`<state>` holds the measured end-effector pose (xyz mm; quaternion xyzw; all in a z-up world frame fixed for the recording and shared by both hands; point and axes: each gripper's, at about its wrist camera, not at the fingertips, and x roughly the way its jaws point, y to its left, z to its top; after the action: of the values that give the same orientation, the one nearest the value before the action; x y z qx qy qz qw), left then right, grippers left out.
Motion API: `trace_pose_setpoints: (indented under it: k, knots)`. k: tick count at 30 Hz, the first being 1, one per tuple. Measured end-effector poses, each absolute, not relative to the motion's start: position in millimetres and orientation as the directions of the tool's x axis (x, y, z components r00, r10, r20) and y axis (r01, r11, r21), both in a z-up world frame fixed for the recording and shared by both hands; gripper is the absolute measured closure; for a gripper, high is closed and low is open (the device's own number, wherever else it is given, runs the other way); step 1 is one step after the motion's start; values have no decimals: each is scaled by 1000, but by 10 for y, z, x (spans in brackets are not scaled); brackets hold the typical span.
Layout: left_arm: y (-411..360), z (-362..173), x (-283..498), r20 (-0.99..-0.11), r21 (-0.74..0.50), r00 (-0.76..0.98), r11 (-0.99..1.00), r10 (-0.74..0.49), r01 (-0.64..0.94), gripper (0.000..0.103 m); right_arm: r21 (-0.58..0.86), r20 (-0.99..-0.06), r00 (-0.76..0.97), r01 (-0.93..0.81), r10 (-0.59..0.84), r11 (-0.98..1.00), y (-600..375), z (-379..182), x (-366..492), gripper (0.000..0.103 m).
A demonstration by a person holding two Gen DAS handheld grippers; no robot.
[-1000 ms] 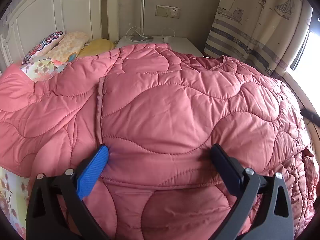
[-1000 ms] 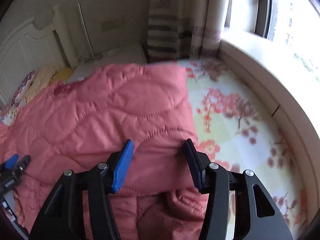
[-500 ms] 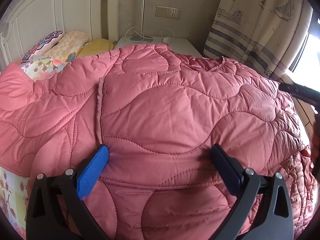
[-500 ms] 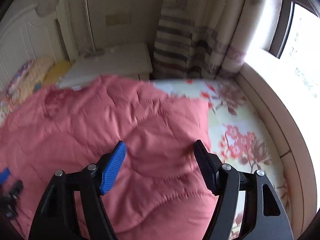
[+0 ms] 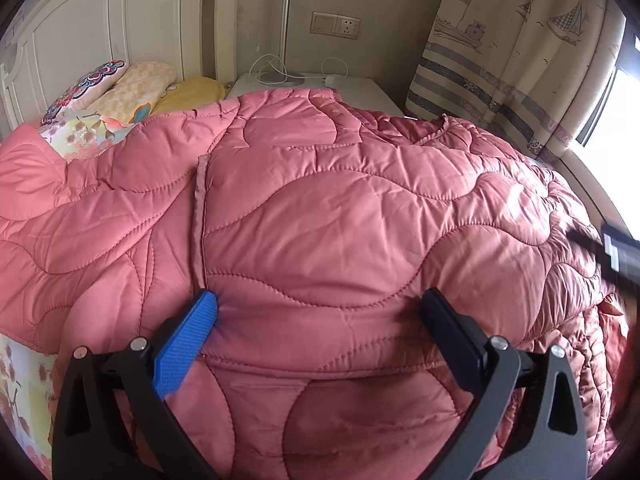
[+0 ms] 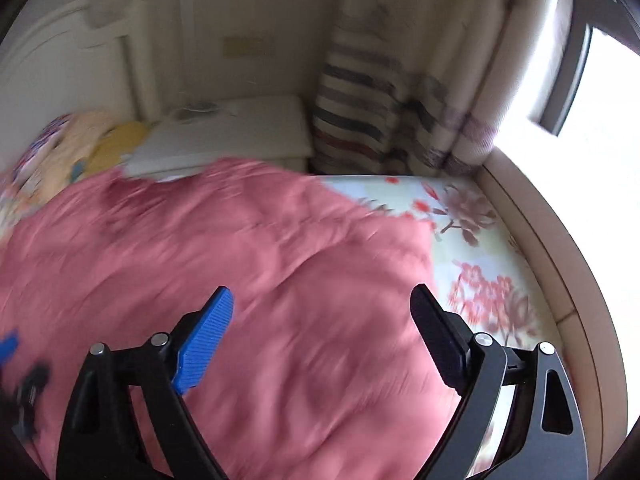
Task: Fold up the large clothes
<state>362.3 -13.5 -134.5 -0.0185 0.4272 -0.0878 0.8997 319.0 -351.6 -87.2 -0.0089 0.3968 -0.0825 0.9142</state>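
Observation:
A large pink quilted coat lies spread over the bed and fills most of the left wrist view; it also shows, blurred, in the right wrist view. My left gripper is open, its fingers wide apart and resting low on the coat near a folded hem. My right gripper is open and empty above the coat's right part, near its edge. The right gripper's body shows as a dark shape at the far right of the left wrist view.
The bed has a floral sheet, bare to the right of the coat. Pillows lie by the white headboard. A white nightstand with cables, a striped curtain and a window ledge border the bed.
My right gripper has opened wider and lifted off the coat, swinging back and up. It has come into the left wrist view's right edge. My left gripper has stayed still.

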Motion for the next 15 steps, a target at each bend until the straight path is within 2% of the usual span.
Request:
trace_pose_setpoints:
  k: [5, 8, 13, 15]
  knots:
    - [-118, -1342, 3621, -762, -121, 621, 982, -184, 143, 2, -140, -760, 632, 70, -153, 988, -3097, -1140, 2861, 15]
    - [-97, -1337, 3620, -758, -137, 622, 980, -197, 144, 2, -95, -773, 618, 110, -143, 989, -3149, -1153, 2804, 14]
    - [136, -1235, 3504, -707, -264, 646, 955, -287, 136, 2, -67, -760, 638, 116, -126, 991, -3081, -1009, 2506, 14]
    - [301, -1135, 3383, -695, -295, 664, 952, -276, 86, 2, -96, -767, 627, 96, -135, 991, -3025, -1078, 2410, 12]
